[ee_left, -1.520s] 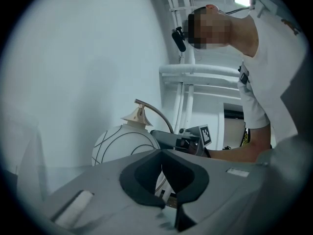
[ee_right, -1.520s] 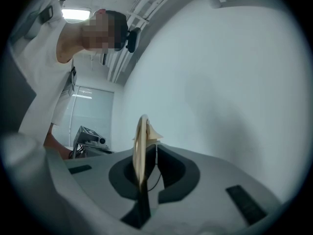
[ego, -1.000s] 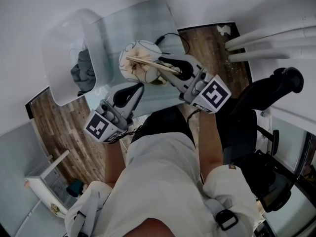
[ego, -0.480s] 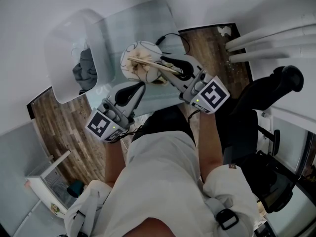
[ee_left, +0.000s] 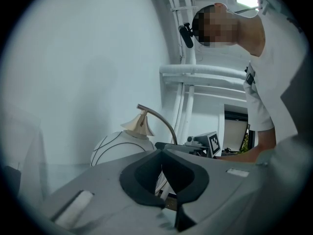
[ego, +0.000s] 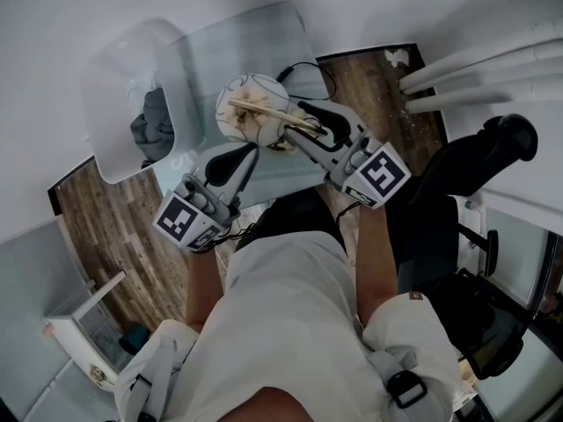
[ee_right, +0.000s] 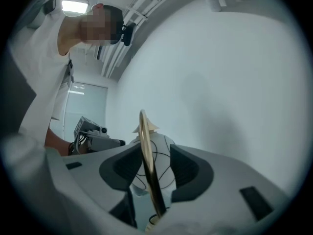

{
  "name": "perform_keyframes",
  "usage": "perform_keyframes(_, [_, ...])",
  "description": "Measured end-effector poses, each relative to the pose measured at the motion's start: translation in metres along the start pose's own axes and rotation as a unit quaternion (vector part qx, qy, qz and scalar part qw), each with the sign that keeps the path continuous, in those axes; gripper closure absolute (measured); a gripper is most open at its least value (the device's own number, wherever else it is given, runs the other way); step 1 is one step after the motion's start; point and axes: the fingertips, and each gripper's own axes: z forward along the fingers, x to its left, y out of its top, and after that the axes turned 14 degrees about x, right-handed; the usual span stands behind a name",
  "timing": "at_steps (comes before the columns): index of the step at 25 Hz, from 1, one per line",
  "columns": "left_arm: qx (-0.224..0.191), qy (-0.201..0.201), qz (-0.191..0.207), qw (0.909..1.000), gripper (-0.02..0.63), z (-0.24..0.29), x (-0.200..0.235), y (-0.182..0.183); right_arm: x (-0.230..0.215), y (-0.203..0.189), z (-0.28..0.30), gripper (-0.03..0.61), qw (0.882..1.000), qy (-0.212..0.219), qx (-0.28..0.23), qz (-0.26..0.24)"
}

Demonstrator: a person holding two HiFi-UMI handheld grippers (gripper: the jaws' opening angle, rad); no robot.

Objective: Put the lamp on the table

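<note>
The lamp has a white globe shade (ego: 244, 112) and a curved brass arm (ego: 264, 113); it stands on the glass table (ego: 237, 42). My right gripper (ego: 304, 123) is at the lamp's right side. Its jaws are opening, with the brass arm (ee_right: 148, 165) between the pads and a gap to the right pad. The globe (ee_right: 165, 153) shows behind. My left gripper (ego: 247, 155) is shut and empty, just in front of the lamp. In the left gripper view the globe (ee_left: 110, 148) and brass arm (ee_left: 162, 120) rise beyond the closed jaws (ee_left: 162, 173).
A translucent white bin (ego: 114, 77) holding grey cloth (ego: 149, 128) stands left of the table. The lamp's black cable (ego: 305, 64) loops on the glass at the back. White pipes (ego: 475, 69) and a black office chair (ego: 475, 174) are on the right.
My right gripper's jaws have spread apart from the brass arm and the gripper has drawn slightly back to the right. The lamp and left gripper stay put.
</note>
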Motion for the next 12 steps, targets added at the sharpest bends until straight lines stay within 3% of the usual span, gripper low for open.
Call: perform_keyframes(12, [0.004, -0.010, -0.004, 0.9999, 0.614, -0.008, -0.009, 0.000, 0.004, -0.015, -0.056, 0.407, 0.997, -0.053, -0.002, 0.050])
